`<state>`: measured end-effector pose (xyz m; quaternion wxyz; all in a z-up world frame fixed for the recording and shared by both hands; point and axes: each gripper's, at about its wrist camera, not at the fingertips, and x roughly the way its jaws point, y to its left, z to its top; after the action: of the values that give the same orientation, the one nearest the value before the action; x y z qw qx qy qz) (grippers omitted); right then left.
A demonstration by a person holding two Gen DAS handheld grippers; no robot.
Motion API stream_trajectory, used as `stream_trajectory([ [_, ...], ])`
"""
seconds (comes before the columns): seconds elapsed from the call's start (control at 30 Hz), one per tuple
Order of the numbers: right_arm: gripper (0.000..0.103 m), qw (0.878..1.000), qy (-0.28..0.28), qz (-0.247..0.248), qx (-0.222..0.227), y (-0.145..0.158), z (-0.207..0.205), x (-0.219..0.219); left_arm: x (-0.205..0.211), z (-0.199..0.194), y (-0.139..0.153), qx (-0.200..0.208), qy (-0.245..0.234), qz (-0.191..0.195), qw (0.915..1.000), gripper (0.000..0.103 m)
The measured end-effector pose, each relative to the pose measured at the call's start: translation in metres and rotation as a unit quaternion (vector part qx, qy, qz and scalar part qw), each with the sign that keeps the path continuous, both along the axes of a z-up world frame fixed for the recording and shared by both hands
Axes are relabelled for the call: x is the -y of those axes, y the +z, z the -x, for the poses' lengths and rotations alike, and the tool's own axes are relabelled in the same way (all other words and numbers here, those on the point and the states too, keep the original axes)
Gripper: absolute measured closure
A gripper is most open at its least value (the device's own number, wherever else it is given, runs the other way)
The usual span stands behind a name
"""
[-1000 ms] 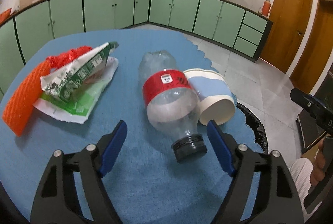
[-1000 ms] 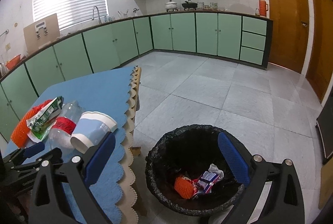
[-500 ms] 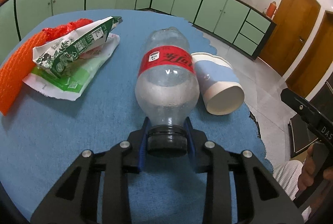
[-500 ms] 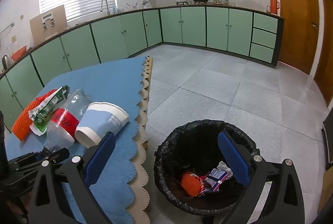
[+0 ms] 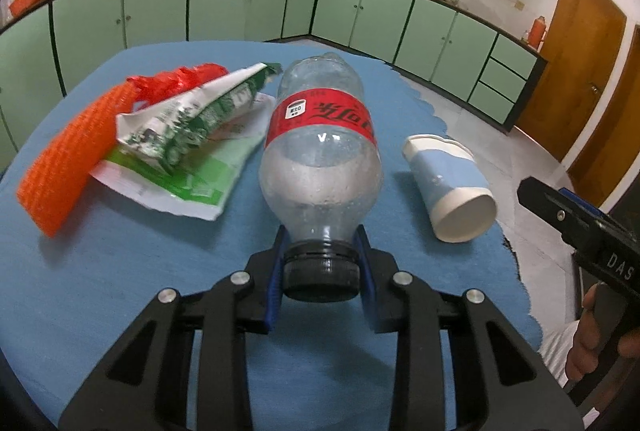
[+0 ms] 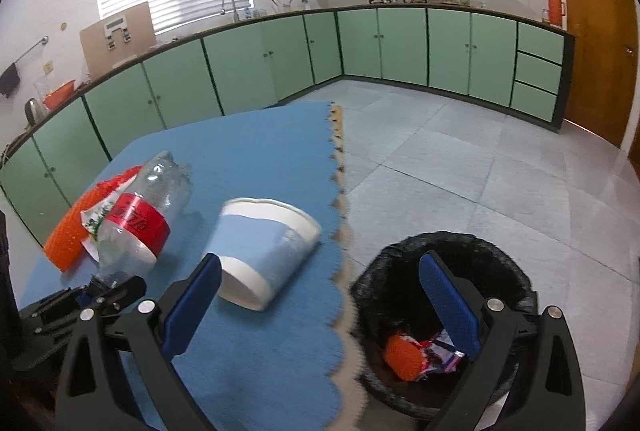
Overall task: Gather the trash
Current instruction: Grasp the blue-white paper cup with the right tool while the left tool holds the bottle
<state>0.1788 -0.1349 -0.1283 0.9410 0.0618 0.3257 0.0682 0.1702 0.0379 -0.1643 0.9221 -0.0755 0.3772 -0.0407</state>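
Left gripper point(image 5: 320, 283) clamps bottle point(image 5: 320, 159) above blue table mat point(image 5: 120, 271); green kitchen cabinets point(image 5: 240, 7).

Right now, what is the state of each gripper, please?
Left gripper: closed on the plastic bottle, at its cap.
Right gripper: open, holding nothing.

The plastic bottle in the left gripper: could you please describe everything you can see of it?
The plastic bottle is clear, looks empty, and is fogged with droplets inside. It has a red label with white lettering and a black screw cap. It points base-first away from the camera, tilted up off the blue table mat. The left gripper is clamped on its cap and neck, a blue pad on each side. The crumpled green and white wrapper lies beside it; whether they touch is unclear.
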Motion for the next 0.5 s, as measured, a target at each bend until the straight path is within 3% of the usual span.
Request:
stream_trajectory([
  [0.33,0.006,1.0,-0.017,-0.005,0.0,-0.006,-0.018,-0.031,-0.023,-0.007,0.0,0.002,0.027,-0.01,0.9996,0.073],
  [0.5,0.006,1.0,-0.022,0.002,-0.02,-0.015,-0.03,-0.036,-0.027,-0.011,-0.002,0.004,0.025,-0.005,0.9997,0.073],
])
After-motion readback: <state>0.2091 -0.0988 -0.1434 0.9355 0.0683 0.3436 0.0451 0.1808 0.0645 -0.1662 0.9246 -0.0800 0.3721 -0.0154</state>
